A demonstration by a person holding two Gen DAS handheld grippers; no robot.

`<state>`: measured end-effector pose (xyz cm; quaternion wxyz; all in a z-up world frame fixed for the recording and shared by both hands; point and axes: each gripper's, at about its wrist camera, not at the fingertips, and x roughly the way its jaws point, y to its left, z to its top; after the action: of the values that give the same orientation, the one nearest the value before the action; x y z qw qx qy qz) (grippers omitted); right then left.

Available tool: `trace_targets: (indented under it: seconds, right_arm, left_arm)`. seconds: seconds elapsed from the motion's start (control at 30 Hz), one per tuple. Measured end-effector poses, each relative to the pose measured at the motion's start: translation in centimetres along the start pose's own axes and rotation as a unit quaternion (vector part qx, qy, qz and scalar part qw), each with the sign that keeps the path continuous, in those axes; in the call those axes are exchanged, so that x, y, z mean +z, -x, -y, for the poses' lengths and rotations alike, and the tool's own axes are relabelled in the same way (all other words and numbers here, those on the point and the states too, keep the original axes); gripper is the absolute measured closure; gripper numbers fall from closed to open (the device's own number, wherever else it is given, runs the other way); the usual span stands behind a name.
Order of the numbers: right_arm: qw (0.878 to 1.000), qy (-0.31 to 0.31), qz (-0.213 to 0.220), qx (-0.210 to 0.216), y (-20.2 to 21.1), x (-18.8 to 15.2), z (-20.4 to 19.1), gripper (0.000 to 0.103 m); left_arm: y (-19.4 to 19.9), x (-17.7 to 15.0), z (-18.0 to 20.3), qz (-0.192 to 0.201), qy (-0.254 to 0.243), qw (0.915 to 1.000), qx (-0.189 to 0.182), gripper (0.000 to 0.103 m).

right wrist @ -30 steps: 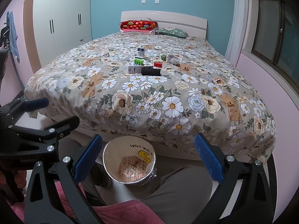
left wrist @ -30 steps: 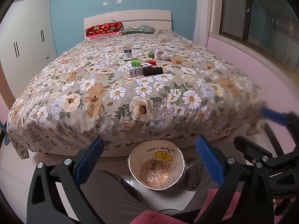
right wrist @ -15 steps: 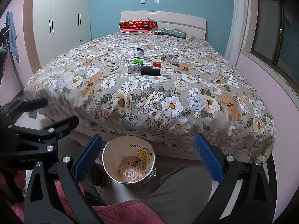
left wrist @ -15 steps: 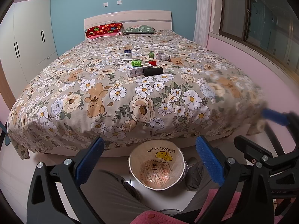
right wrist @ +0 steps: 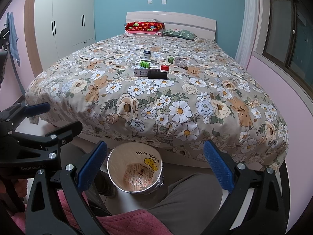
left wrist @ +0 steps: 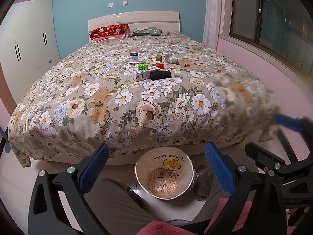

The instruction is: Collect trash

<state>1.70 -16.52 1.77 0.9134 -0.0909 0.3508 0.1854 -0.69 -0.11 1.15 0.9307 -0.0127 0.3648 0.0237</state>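
Several small items lie mid-bed on the flowered cover: a white carton (left wrist: 144,74) (right wrist: 142,71), a black roll (left wrist: 160,75) (right wrist: 157,75), a green block (left wrist: 143,66) (right wrist: 145,64), a red block (left wrist: 159,66) (right wrist: 164,67), a blue-white box (left wrist: 134,56) (right wrist: 146,54), a green cube (left wrist: 158,57) and a crumpled wrapper (right wrist: 182,64). A bag-lined bin (left wrist: 165,174) (right wrist: 135,171) stands on the floor at the bed's foot. My left gripper (left wrist: 156,168) and right gripper (right wrist: 154,166) are both open and empty, held low above the bin.
The bed (left wrist: 101,105) fills the middle. A white wardrobe (right wrist: 64,23) stands at left, a pink wall and window (left wrist: 273,19) at right. Pillows (right wrist: 144,27) lie by the headboard. The person's knees (right wrist: 185,195) flank the bin.
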Motion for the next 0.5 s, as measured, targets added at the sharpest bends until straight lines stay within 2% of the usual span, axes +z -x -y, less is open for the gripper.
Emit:
trace_targets:
  seconds: [0.5]
  right_arm:
    - [1.0, 0.0, 0.002, 0.0, 0.0, 0.04, 0.1, 0.006]
  left_arm:
    - [0.0, 0.03, -0.19, 0.002, -0.001, 1.0, 0.001, 0.003]
